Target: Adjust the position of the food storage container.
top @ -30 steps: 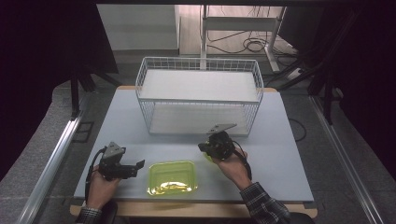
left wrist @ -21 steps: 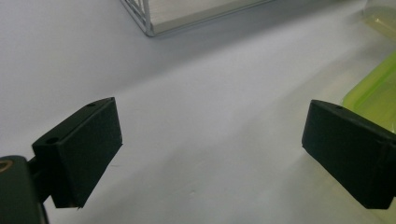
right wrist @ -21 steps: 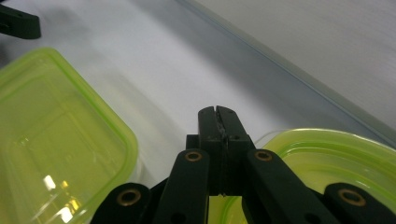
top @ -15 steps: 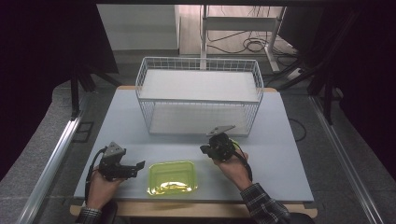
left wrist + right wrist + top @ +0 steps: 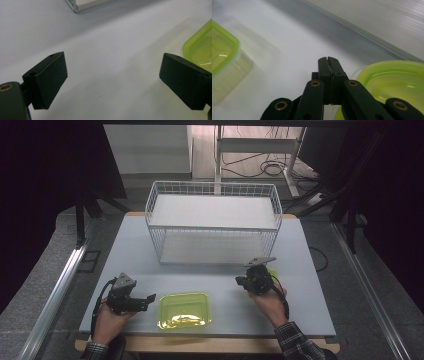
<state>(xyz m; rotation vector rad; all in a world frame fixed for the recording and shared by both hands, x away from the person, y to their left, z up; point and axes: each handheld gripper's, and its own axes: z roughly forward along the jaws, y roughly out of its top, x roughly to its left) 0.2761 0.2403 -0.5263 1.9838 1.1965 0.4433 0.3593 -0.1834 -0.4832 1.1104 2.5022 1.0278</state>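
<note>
On the table (image 5: 310, 320), toward six o'clock, we see a green-rimmed box (image 5: 183, 310) with no writing that we can read. At its nine o'clock our left gripper (image 5: 150, 298) points toward it, jaws spread wide and bare, the box's edge just past one jaw. At the box's two o'clock our right gripper (image 5: 241, 282) has its jaws pressed together on nothing, just beside a second green container (image 5: 394, 82). At twelve o'clock stands a wire basket (image 5: 212, 227).
</note>
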